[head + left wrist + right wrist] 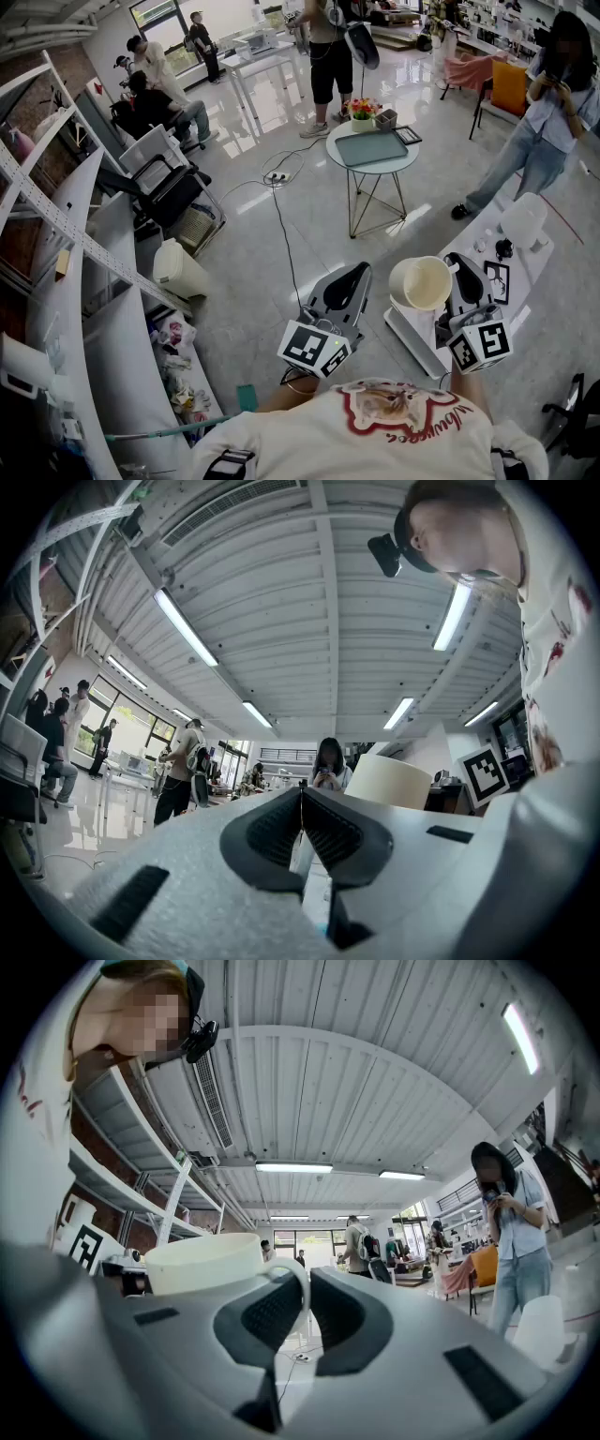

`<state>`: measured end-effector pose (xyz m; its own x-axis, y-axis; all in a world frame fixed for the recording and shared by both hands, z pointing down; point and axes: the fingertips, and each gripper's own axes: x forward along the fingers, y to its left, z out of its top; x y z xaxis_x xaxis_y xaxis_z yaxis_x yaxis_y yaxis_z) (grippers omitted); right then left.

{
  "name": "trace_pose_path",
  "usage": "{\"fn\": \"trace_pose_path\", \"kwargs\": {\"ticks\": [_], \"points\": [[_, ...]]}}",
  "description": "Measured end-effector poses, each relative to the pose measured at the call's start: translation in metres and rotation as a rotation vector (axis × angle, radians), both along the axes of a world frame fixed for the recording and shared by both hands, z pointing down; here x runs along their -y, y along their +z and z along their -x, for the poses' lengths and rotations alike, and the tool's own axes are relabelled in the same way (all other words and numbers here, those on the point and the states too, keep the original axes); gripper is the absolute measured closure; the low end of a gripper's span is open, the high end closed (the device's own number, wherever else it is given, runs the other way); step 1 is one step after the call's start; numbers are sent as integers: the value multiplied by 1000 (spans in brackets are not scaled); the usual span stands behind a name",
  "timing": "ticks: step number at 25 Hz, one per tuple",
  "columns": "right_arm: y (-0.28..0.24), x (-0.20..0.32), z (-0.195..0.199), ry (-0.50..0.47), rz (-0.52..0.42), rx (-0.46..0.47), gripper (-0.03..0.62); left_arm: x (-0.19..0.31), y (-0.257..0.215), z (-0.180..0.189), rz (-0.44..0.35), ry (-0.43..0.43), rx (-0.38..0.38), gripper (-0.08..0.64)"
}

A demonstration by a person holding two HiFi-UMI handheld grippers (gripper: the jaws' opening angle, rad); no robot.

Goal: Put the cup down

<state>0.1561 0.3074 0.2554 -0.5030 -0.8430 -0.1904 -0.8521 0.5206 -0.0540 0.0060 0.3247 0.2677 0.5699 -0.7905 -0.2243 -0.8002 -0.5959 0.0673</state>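
Note:
A cream cup [420, 282] hangs in the air, mouth up, with my right gripper [458, 274] shut on its handle. In the right gripper view the cup [204, 1260] sits left of the jaws, and the thin handle [301, 1290] is pinched between the dark pads. My left gripper [359, 273] is held to the left of the cup and is shut on nothing. In the left gripper view its pads [281, 832] meet along one line, and the cup [401, 781] shows beyond to the right. The cup is above the near end of a white table [415, 335].
The white table carries a white container [523, 222] and small dark items [498, 277]. A round glass-topped table [373, 151] stands farther off, with a person in blue [542, 131] to the right. Shelving [75, 281] and a white bin [178, 270] line the left side.

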Motion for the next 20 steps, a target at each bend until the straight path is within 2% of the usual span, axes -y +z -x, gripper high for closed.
{"fn": "trace_pose_path", "kwargs": {"ticks": [20], "points": [[-2, 13, -3, -13, -16, 44, 557, 9, -1, 3, -9, -46, 9, 545]]}}
